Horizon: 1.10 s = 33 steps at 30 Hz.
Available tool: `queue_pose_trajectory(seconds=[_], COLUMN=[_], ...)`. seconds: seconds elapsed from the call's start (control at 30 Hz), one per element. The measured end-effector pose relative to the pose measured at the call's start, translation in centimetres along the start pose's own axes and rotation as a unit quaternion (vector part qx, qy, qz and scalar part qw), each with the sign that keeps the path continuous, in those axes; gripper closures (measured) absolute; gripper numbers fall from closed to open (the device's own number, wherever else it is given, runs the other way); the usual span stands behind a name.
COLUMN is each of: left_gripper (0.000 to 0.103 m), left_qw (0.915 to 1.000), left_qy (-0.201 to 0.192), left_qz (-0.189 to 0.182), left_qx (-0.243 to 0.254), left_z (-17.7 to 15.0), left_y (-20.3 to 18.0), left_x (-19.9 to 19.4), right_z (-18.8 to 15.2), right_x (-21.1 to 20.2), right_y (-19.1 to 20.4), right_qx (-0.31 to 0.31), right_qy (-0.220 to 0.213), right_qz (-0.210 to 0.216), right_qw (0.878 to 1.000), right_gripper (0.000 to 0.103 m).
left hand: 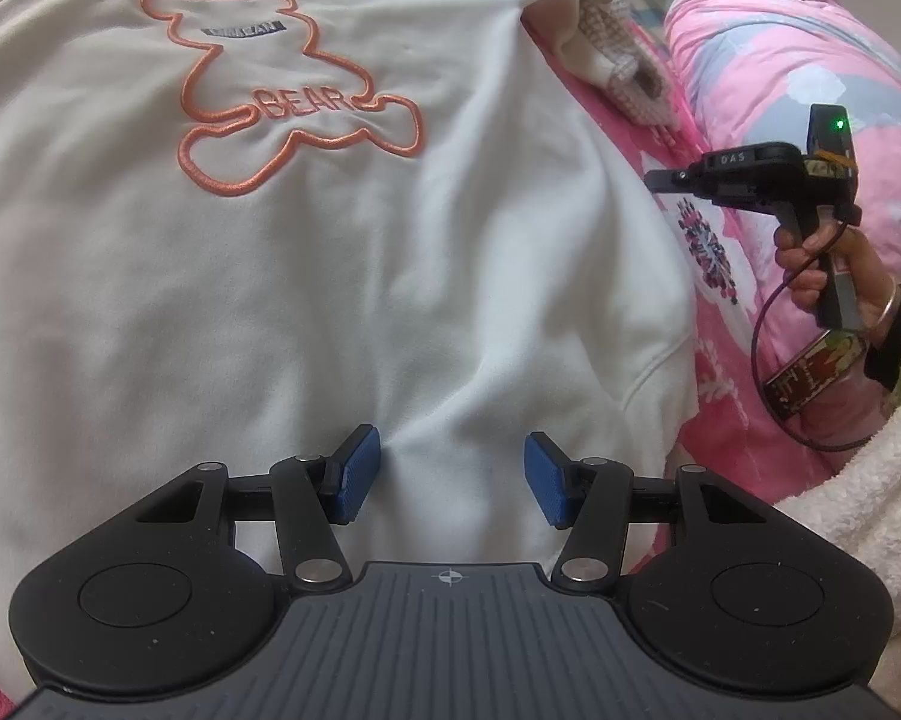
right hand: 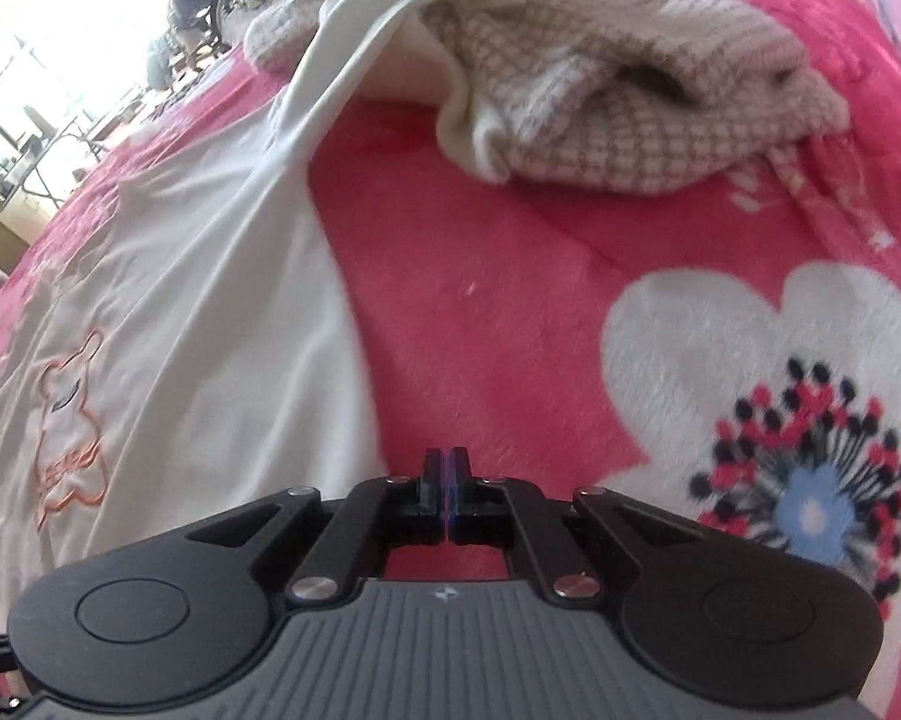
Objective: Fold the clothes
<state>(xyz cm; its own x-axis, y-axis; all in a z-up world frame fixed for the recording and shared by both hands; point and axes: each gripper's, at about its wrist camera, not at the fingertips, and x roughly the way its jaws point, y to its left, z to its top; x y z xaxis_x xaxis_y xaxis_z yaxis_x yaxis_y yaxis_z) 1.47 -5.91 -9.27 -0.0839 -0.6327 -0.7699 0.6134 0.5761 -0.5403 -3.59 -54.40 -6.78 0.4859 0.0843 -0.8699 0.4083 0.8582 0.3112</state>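
Left wrist view: white sweatshirt [left hand: 330, 276] with an orange bear outline lies flat on the bed, filling the frame from upper left to centre. Left tool [left hand: 452, 474] hovers at lower centre over the hem area, jaws partly apart, nothing between the pads, cloth not pinched. At right, a hand [left hand: 810, 267] holds the right tool [left hand: 654, 180] over the pink blanket [left hand: 750, 60].

Right wrist view: right tool [right hand: 447, 468] at lower centre, jaws fully together and empty, above the pink floral bedcover [right hand: 510, 276], just beside the sweatshirt's [right hand: 210, 312] right edge, which runs from upper centre down to lower left.

Judgement: the step is taking hold for the 1st fold. The right tool should reopen and approach the side edge low, catching 1 layer cleanly.

Obstruction: a checked beige garment [right hand: 630, 96] at upper right overlaps the sweatshirt's top and could drag along.
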Motion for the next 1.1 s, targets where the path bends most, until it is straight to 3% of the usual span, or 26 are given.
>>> queue_pose_trajectory(seconds=[0.1,0.17,0.3,0.33,0.37,0.43,0.53,0.6,0.63,0.67,0.73,0.8,0.9,1.1], left_gripper=[0.05,0.05,0.05,0.05,0.05,0.05,0.05,0.05,0.05,0.05,0.05,0.05,0.05,0.05], left_qw=[1.0,1.0,1.0,1.0,1.0,0.9999,0.9998,0.9997,0.9996,0.9995,0.9994,0.9995,0.9996,0.9999], left_qy=[-0.001,-0.001,-0.001,-0.002,-0.002,-0.002,-0.003,-0.004,-0.004,-0.003,-0.005,-0.008,-0.011,-0.008], left_qz=[0.001,0.001,0.003,0.005,0.008,0.012,0.018,0.023,0.025,0.028,0.031,0.03,0.026,0.015], left_qx=[-0.001,-0.002,-0.001,0.001,0.002,0.003,0.005,0.005,0.008,0.01,0.013,0.01,0.005,0.002], left_z=[0.0,0.0,-0.1,-0.1,-0.1,-0.2,-0.4,-0.5,-0.5,-0.5,-0.5,-0.7,-0.7,-0.6], left_y=[0.0,0.1,0.0,-0.1,-0.1,-0.3,-0.5,-0.6,-0.7,-0.8,-0.8,-0.7,-0.4,0.1], left_x=[0.0,0.0,0.0,-0.1,-0.1,-0.3,-0.4,-0.4,-0.4,-0.4,-0.5,-0.5,-0.6,-0.4], right_z=[-0.2,-0.8,-2.6,-2.6,-2.5,-2.1,-1.1,-0.3,-0.3,-0.3,-0.6,-0.1,1.1,-0.1], right_x=[-0.1,0.0,0.9,0.9,0.7,0.3,0.1,-0.1,0.3,1.0,0.8,-0.3,-1.2,-0.2], right_y=[-1.4,-2.3,-2.4,-1.8,-1.1,1.4,8.6,13.5,15.8,18.0,20.4,20.0,16.1,8.0], right_qx=[0.047,0.075,0.089,0.083,0.074,0.041,-0.055,-0.119,-0.151,-0.183,-0.229,-0.226,-0.157,-0.019], right_qy=[0.019,0.036,0.082,0.082,0.077,0.069,0.065,0.061,0.07,0.083,0.079,0.063,0.054,0.084], right_qz=[0.055,0.089,0.115,0.126,0.139,0.163,0.196,0.216,0.221,0.223,0.221,0.247,0.273,0.218], right_qw=[0.997,0.992,0.986,0.985,0.985,0.983,0.977,0.967,0.961,0.954,0.945,0.94,0.948,0.972], right_gripper=[0.09,0.063,0.056,0.068,0.096,0.098,0.096,0.075,0.053,0.043,0.044,0.042,0.038,0.038])
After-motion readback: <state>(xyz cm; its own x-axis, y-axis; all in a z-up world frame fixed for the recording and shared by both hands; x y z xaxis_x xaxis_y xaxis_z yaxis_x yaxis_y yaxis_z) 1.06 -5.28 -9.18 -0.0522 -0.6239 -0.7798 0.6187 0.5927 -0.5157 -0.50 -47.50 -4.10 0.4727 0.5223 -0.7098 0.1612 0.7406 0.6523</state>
